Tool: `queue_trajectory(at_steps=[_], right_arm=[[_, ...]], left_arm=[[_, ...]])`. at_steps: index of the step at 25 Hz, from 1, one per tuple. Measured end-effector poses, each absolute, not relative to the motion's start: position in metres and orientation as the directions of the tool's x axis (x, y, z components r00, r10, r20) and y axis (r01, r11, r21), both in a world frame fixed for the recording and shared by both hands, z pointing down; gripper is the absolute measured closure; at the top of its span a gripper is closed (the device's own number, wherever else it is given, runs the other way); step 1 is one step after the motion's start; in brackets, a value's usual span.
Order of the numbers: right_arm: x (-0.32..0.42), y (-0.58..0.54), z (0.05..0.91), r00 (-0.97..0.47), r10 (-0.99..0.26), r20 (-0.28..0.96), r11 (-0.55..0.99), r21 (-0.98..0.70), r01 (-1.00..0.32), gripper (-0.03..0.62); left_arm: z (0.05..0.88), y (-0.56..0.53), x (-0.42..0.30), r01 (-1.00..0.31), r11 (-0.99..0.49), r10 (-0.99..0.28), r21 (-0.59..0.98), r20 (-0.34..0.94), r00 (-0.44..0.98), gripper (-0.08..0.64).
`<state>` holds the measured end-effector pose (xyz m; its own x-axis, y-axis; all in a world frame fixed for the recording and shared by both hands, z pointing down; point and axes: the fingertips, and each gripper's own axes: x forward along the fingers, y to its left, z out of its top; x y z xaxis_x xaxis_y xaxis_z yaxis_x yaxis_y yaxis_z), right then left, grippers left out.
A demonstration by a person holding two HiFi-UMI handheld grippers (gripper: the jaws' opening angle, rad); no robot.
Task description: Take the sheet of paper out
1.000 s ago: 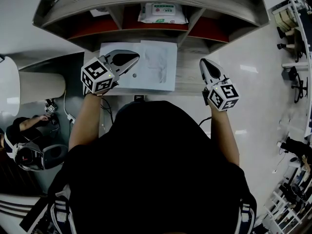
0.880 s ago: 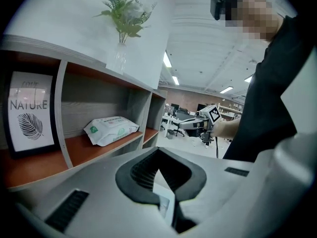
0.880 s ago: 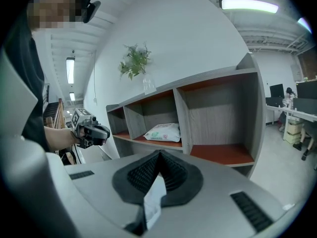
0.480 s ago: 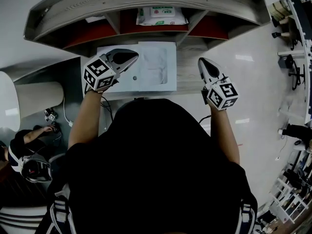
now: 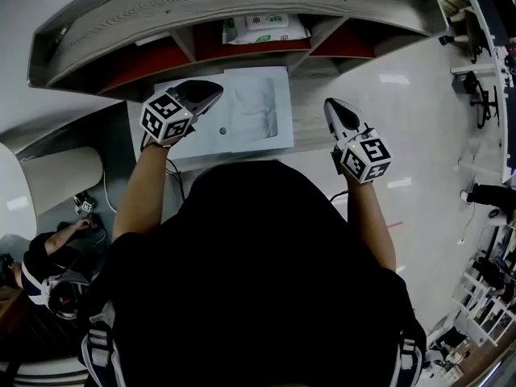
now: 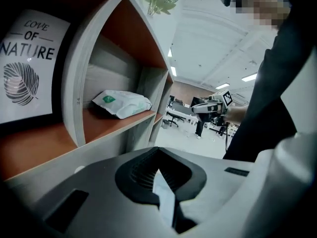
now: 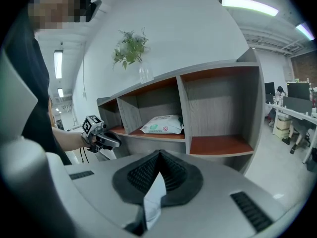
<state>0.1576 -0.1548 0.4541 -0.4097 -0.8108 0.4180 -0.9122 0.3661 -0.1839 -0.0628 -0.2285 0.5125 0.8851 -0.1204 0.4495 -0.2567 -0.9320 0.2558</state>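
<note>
A white sheet of paper (image 5: 256,111) lies flat on the wooden desk (image 5: 310,119) below the shelf unit, with a second white sheet (image 5: 181,135) under its left edge. My left gripper (image 5: 208,92) hangs over the left part of the paper, jaws shut with nothing between them; its tip (image 6: 158,155) points toward the shelf. My right gripper (image 5: 332,107) is over bare desk to the right of the paper, also shut and empty, and its tip (image 7: 159,153) faces the shelf. Each gripper shows in the other's view: the right gripper (image 6: 210,108) and the left gripper (image 7: 101,139).
The curved shelf unit (image 5: 242,6) stands at the back of the desk. A pack of wipes (image 5: 264,28) lies in its middle compartment, a framed print (image 6: 27,68) in the left one, a plant (image 7: 130,48) on top. Open office floor lies right.
My left gripper has come down a little over the paper's left part. The right gripper has barely shifted. Both stay shut.
</note>
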Motion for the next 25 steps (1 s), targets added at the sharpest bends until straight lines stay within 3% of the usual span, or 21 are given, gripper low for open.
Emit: queue_trajectory(at_steps=[19, 25], right_arm=[[0.152, -0.123, 0.48, -0.31, -0.813, 0.494, 0.242, -0.198, -0.95, 0.58], [0.153, -0.115, 0.487, -0.285, -0.809, 0.514, 0.209, -0.202, -0.957, 0.58]], left_arm=[[0.62, -0.236, -0.071, -0.22, -0.911, 0.006, 0.349, 0.544, 0.839, 0.54], [0.662, -0.212, -0.068, -0.16, -0.902, 0.119, 0.401, 0.588, 0.8, 0.54]])
